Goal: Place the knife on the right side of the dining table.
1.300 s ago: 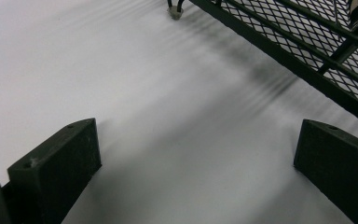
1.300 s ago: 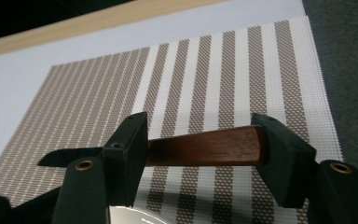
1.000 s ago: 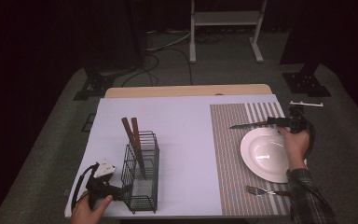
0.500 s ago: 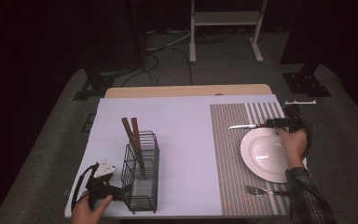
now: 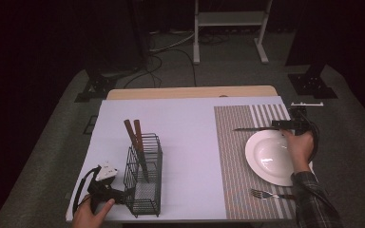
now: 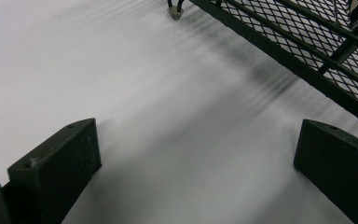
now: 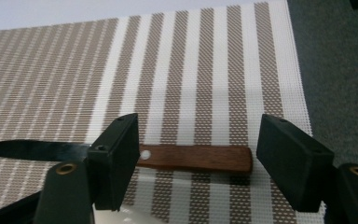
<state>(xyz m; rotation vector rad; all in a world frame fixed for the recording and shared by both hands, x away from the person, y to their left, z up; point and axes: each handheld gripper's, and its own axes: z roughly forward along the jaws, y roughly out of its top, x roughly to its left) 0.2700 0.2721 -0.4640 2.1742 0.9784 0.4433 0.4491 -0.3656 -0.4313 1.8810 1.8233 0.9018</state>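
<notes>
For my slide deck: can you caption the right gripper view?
Right tool, jaws just opened, over a wooden-handled dark-bladed knife lying released on the brown-and-white striped woven placemat.

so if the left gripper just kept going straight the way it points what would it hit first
Most likely the black wire caddy: the left gripper, jaws open over bare white table, faces its mesh wall, though depth is hard to judge.

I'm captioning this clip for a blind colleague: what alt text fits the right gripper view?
A wooden-handled knife lies flat on a brown-and-white striped placemat, between the open jaws of the right gripper, whose pads stand clear of the handle after just opening. The dark blade points left, and grey carpet shows beyond the placemat's right edge.
</notes>
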